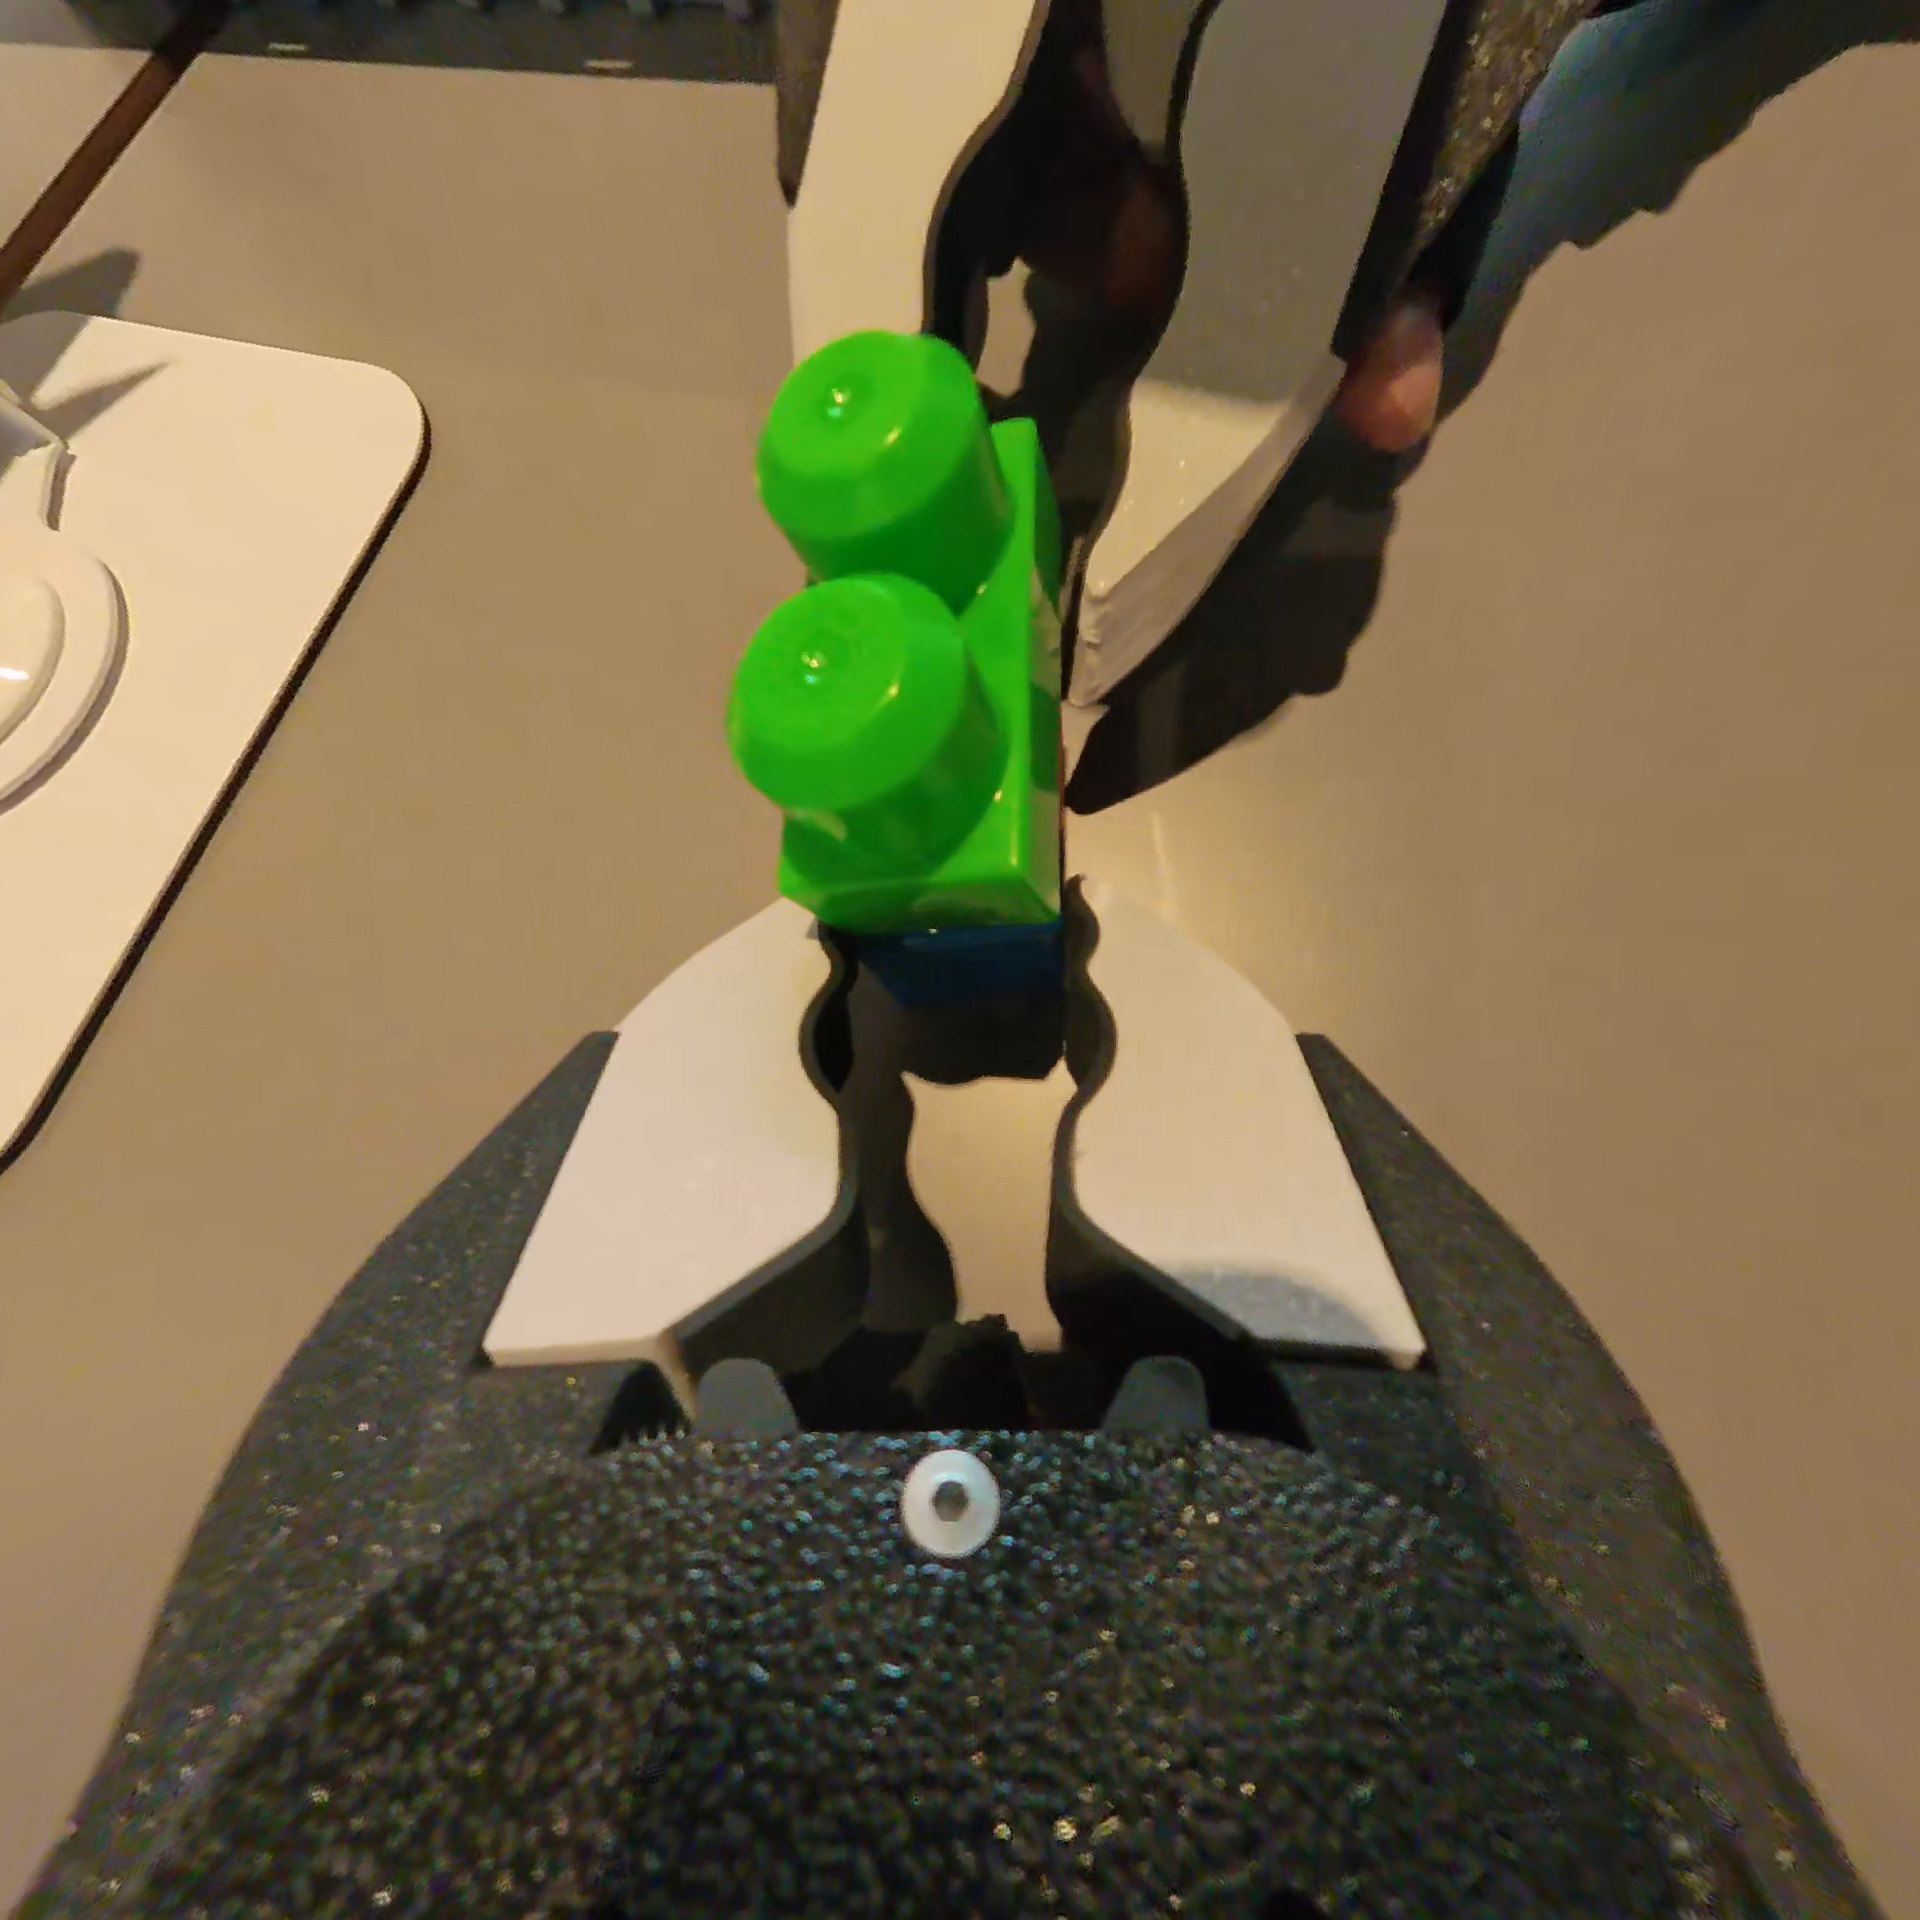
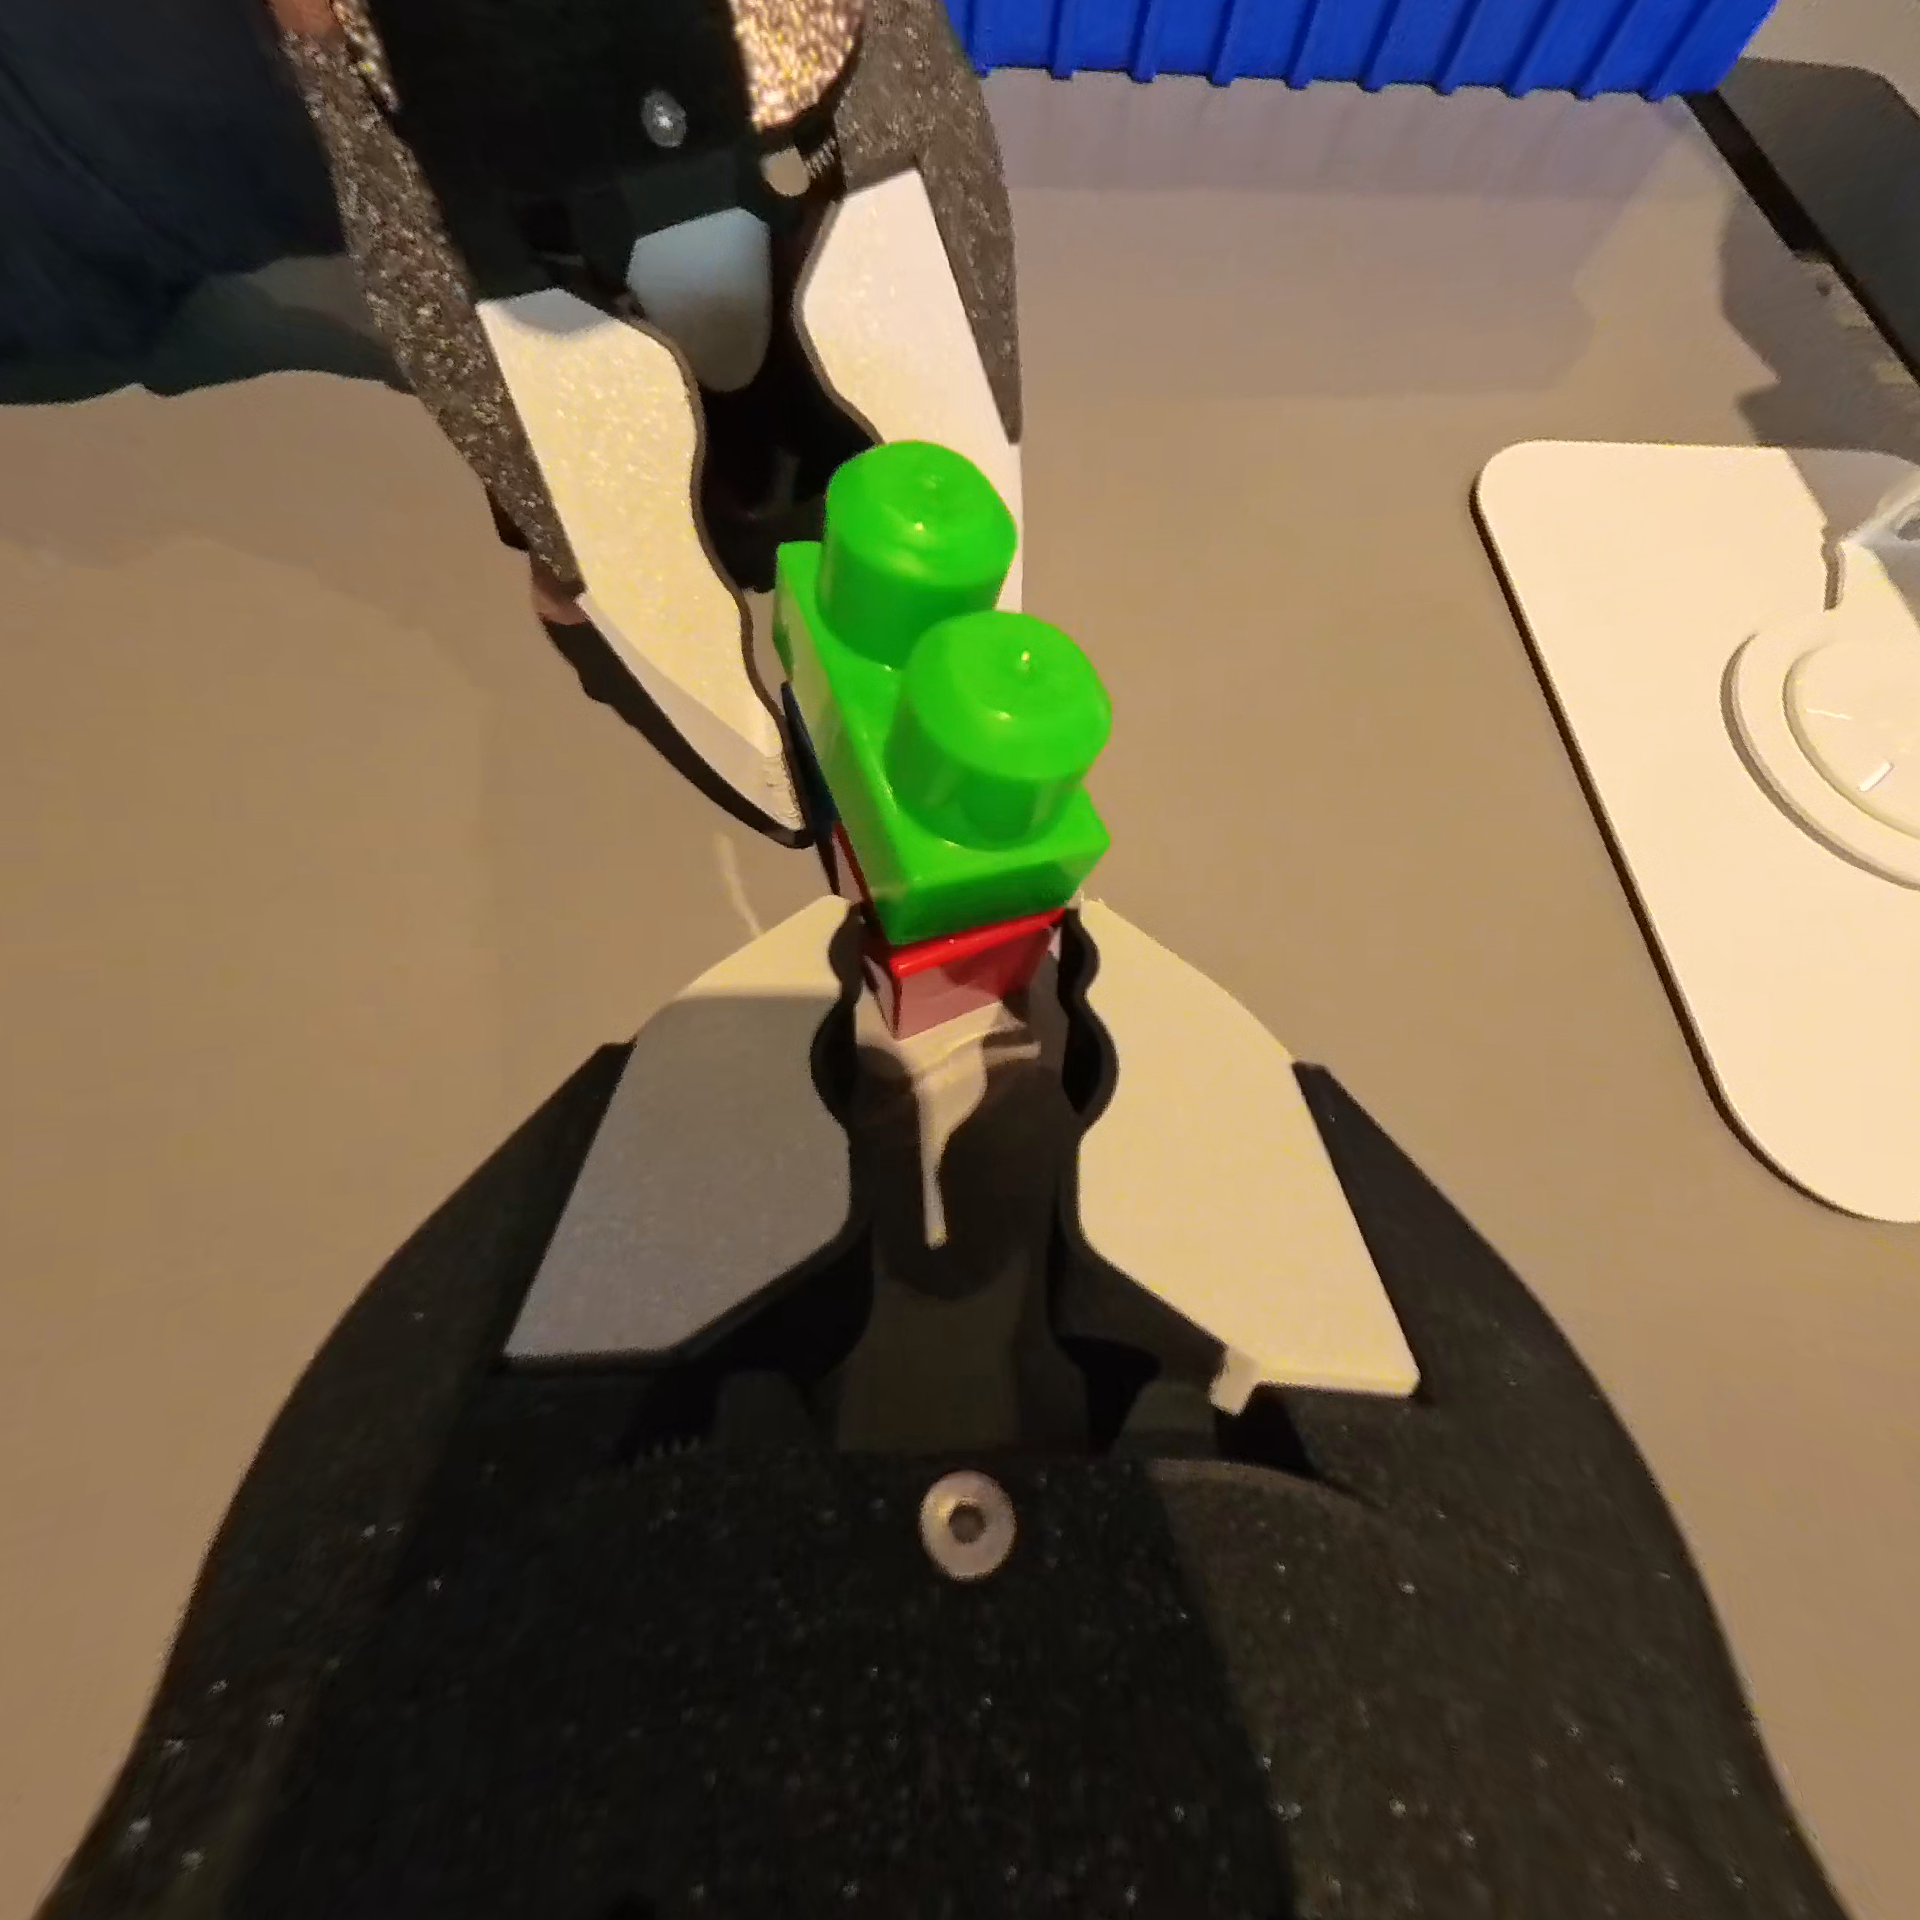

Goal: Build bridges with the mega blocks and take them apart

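The left tool (image 1: 951, 951) pinches the blue block (image 1: 971, 966) under the near end of the green two-stud block (image 1: 914, 665), its white fingers (image 1: 727, 1122) closed tight on it. Opposite, the right tool (image 2: 961, 961) clamps the red block (image 2: 961, 977) under the other end of the same green piece. So the little bridge hangs between both tools, lifted off the grey bench (image 1: 468, 831), studs tipped sideways in the left wrist view.

This looks like the take-apart step, and I'd say the trick is a gentle rocking twist, not a straight yank: hold one leg steady and peel the other off the green span, so nothing flies loose.

Further out, a white base plate (image 2: 1621, 727) rests on the bench and a blue ribbed bin (image 2: 1351, 42) sits at the far edge. No brand, label or readable writing shows anywhere.
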Tool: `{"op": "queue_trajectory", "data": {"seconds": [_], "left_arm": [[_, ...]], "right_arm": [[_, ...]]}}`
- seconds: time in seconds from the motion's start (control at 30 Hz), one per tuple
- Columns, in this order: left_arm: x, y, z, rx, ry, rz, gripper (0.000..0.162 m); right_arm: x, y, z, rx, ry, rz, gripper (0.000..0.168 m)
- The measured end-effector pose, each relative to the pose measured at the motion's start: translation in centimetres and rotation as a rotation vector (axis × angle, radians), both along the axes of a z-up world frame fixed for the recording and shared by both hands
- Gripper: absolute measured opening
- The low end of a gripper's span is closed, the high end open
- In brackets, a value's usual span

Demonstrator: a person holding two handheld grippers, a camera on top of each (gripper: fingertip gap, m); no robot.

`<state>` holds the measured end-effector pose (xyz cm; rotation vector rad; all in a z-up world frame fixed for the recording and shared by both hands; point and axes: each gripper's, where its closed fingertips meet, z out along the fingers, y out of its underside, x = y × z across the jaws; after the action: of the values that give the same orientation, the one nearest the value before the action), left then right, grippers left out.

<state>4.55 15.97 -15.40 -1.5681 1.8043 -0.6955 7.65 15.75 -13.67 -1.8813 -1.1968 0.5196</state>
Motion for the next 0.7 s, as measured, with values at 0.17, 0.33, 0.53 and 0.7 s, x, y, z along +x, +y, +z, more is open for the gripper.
{"op": "queue_trajectory", "data": {"seconds": [0.17,0.33,0.53,0.7], "left_arm": [[-0.09,0.01,-0.03,-0.019,0.003,-0.023,0.037],[-0.17,0.11,-0.03,-0.025,0.005,-0.055,0.037],[-0.20,0.12,-0.03,-0.012,0.003,-0.087,0.037],[-0.52,0.27,-0.32,0.008,0.024,-0.083,0.041]], "right_arm": [[-0.07,-0.11,-0.01,-0.018,0.008,-0.065,0.036],[-0.15,-0.15,-0.06,-0.035,0.016,-0.115,0.036],[-0.19,-0.23,-0.08,-0.026,0.012,-0.145,0.036],[-0.26,-0.64,-0.32,-0.041,0.003,-0.119,0.043]]}}
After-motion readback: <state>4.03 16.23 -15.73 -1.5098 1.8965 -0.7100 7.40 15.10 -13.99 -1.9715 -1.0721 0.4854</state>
